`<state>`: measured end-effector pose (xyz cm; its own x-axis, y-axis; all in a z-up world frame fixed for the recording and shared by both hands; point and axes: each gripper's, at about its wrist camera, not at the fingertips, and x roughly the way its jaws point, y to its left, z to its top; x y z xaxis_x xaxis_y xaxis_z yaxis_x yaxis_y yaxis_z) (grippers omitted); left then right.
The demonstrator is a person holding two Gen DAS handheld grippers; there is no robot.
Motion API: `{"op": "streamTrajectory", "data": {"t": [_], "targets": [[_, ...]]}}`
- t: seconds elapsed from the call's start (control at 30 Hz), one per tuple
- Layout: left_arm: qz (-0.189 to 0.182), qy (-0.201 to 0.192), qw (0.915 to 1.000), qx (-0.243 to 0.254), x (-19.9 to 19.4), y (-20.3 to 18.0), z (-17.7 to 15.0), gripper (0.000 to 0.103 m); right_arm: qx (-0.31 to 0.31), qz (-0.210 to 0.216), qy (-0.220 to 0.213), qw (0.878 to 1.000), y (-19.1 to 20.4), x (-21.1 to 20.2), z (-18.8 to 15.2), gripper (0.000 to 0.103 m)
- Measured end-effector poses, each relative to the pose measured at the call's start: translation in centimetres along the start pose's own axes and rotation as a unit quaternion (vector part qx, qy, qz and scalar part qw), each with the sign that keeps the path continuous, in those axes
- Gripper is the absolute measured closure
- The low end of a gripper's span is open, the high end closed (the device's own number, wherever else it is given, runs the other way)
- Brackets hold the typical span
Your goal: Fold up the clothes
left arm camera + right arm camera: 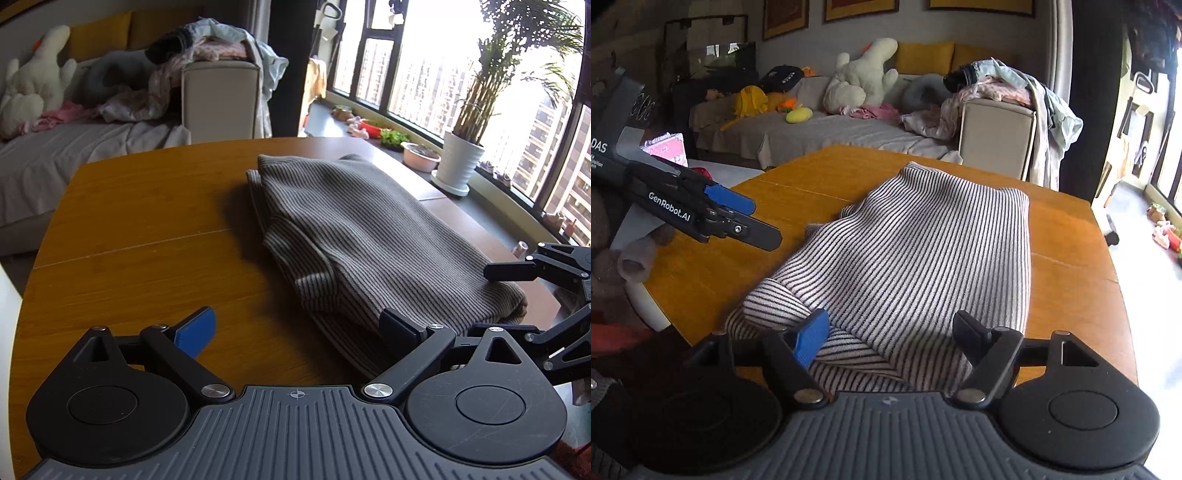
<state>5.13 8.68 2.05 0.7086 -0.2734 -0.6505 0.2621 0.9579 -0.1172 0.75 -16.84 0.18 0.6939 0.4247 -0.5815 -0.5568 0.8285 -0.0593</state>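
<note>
A striped knit garment (354,236) lies folded on the wooden table (147,221), its long side running away from me. My left gripper (297,328) stands wide open over bare wood at the garment's near left corner, and its black right finger (399,326) is at the cloth's edge. In the right wrist view the same garment (905,251) fills the middle. My right gripper (892,334) is open, with the garment's near folded edge lying between its fingers and not pinched. The left gripper (764,221) shows at the left, above the table.
A sofa (812,133) with plush toys (864,74) and a beige box heaped with clothes (997,96) stand behind the table. A potted plant (461,166) and small pots line the window sill on the right. The table's edge (1123,295) drops off to the right.
</note>
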Motion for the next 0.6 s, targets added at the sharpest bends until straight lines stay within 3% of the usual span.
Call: {"op": "streamTrajectory", "data": {"t": [0.27,0.6], "targets": [[0.004,0.008,1.0,-0.001,0.1,-0.2,-0.2,0.003,-0.095,0.027,-0.014,0.995,2.7,-2.0,-0.2,0.019],[-0.001,0.012,0.9999,0.01,-0.3,-0.3,-0.5,0.001,-0.145,0.022,0.01,0.989,4.5,1.1,-1.0,0.013]]}}
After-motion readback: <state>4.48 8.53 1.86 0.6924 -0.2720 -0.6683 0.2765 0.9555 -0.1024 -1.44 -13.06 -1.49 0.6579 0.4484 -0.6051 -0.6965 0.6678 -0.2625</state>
